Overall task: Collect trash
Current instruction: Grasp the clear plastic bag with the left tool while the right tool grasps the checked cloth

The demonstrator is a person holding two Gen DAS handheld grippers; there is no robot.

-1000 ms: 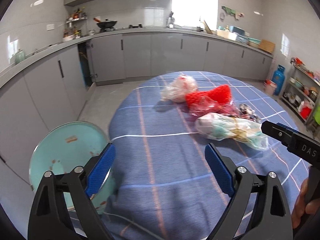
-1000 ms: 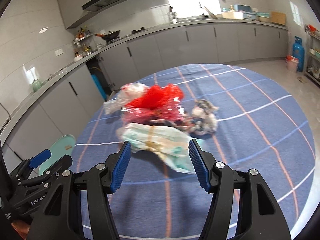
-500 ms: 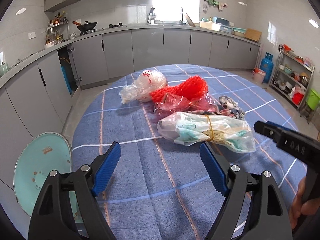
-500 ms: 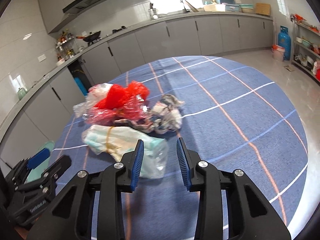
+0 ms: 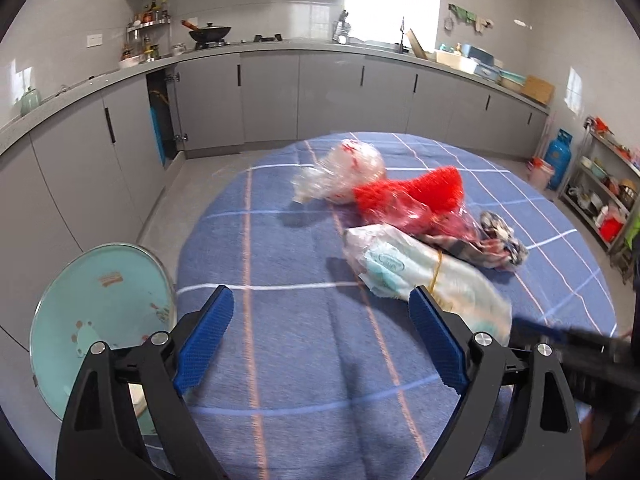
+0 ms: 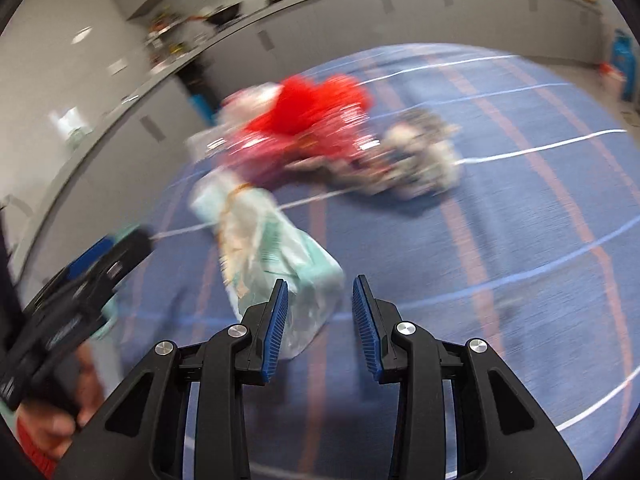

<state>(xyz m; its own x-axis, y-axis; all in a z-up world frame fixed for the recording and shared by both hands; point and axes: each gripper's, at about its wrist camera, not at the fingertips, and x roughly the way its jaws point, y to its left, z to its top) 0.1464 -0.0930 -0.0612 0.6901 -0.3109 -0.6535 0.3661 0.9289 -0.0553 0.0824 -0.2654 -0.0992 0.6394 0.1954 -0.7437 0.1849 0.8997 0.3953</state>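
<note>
A pile of trash lies on a round table with a blue plaid cloth (image 5: 280, 240): a pale green plastic bag tied with a rubber band (image 5: 420, 276), a red net bag (image 5: 412, 196), a clear bag (image 5: 348, 168) and a crumpled patterned wrapper (image 5: 500, 240). My left gripper (image 5: 320, 294) hovers over bare cloth left of the pale bag, its jaws opening with nothing between them. My right gripper (image 6: 321, 280) stands half open at the near end of the pale bag (image 6: 272, 248). A corner of the bag sits by the left pad, and the pads do not press on it. The right view is blurred.
A teal round stool (image 5: 100, 320) stands at the table's left edge. Grey cabinets and a counter line the far walls. A blue gas bottle (image 5: 558, 158) and a metal shelf stand at the right. A hand (image 6: 52, 432) holds the left gripper.
The right gripper's jaws have narrowed, and it has dropped and tilted down onto the near end of the pale bag. The left gripper has shifted slightly over the cloth.
</note>
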